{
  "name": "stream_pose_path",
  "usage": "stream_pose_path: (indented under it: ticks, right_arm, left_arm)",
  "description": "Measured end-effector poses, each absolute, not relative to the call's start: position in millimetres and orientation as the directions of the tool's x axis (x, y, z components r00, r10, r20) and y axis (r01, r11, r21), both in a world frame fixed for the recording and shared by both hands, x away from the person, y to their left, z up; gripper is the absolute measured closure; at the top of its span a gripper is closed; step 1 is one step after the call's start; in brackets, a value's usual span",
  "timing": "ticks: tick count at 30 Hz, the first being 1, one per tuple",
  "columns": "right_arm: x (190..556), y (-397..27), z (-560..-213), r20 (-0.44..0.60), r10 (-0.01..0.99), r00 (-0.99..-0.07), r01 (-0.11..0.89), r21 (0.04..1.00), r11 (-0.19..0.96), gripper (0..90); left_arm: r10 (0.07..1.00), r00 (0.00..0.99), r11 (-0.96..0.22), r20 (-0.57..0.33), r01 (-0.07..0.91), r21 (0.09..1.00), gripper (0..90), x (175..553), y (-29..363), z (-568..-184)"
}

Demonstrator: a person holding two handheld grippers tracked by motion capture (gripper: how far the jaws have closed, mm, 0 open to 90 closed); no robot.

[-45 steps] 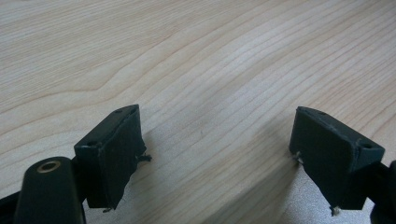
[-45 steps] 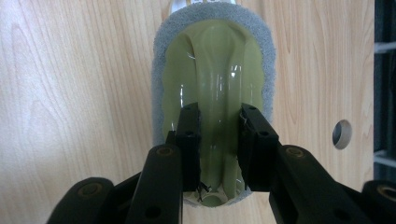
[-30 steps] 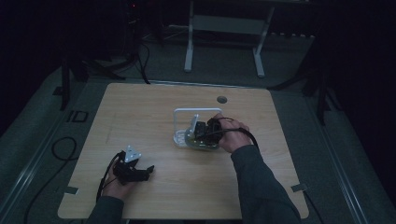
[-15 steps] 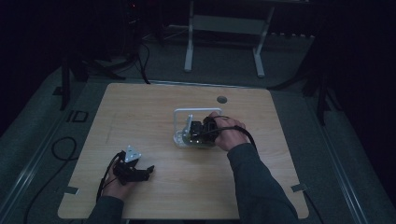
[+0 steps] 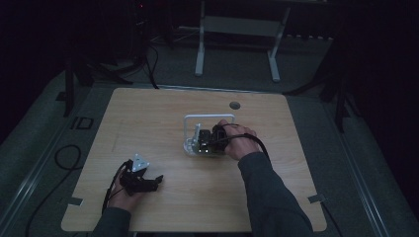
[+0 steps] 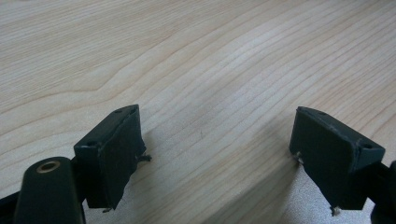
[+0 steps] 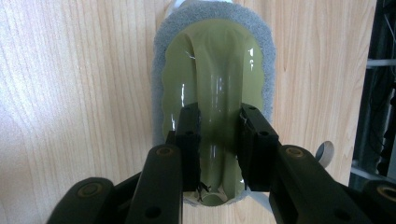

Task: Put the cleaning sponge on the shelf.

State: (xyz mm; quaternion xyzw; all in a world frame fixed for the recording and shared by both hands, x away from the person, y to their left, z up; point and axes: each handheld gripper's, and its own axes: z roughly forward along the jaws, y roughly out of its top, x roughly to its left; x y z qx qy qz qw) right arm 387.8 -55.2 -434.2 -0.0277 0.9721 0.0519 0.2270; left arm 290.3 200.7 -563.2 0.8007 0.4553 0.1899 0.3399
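The room is dark around a pale wooden table [image 5: 163, 113]. Near its middle, the right gripper [image 7: 218, 140] pinches the raised handle of a green scrubbing pad [image 7: 212, 60]. The left gripper [image 6: 219, 154] rests spread over bare wood.

Light wooden desk [image 5: 163, 113] with a round grommet hole [image 5: 234, 105] near its far edge. White metal frame [image 5: 237, 29] stands on grey floor [image 5: 44, 133] beyond.

Dim high view, bright close-ups
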Motion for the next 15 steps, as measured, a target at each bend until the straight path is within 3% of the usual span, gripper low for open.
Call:
stream_pose_path:
  ticks: [15]
  right_arm:
    - [391.4,-51.6,-438.6,-0.452,-0.030,-0.892,-0.078,0.089,0.993,71.8]
  left_arm:
    - [0.858,0.513,-0.354,-0.005,0.600,0.718,17.2,290.3,200.7,-563.3]
